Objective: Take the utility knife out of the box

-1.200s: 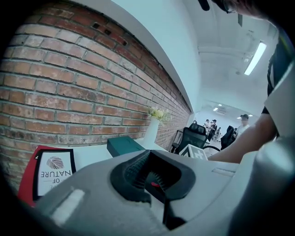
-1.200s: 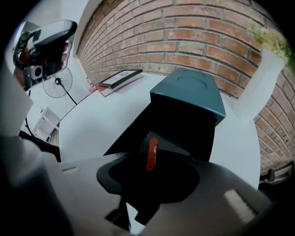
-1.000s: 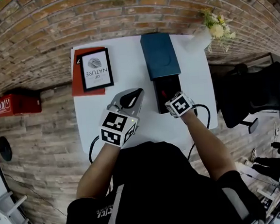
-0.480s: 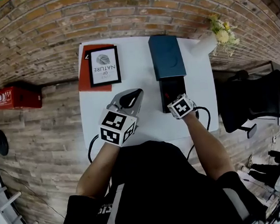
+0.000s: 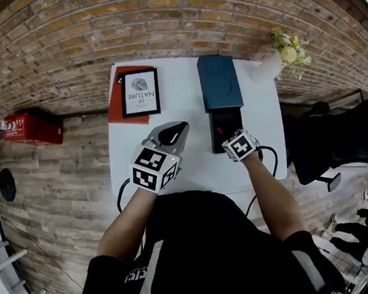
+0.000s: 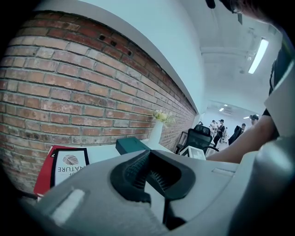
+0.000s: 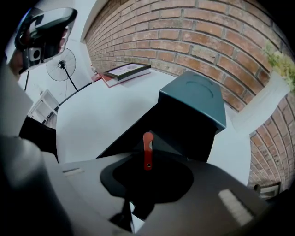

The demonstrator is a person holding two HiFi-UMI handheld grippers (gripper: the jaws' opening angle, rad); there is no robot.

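**Knife lying in the open box, both pairs of jaws apart**

The red utility knife (image 7: 147, 151) is seen lying in the black box (image 5: 229, 115), whose teal lid (image 5: 219, 82) is set at its 12 o'clock end on the white counter (image 5: 180, 105). The right gripper (image 7: 147, 180) is held at the box's 6 o'clock edge, jaws parted, with the knife just ahead of the gap. The left gripper (image 6: 150, 173) is held above the counter at the box's 9 o'clock, jaws apart and nothing between them. A framed print (image 5: 141, 92) lies at its 11 o'clock.
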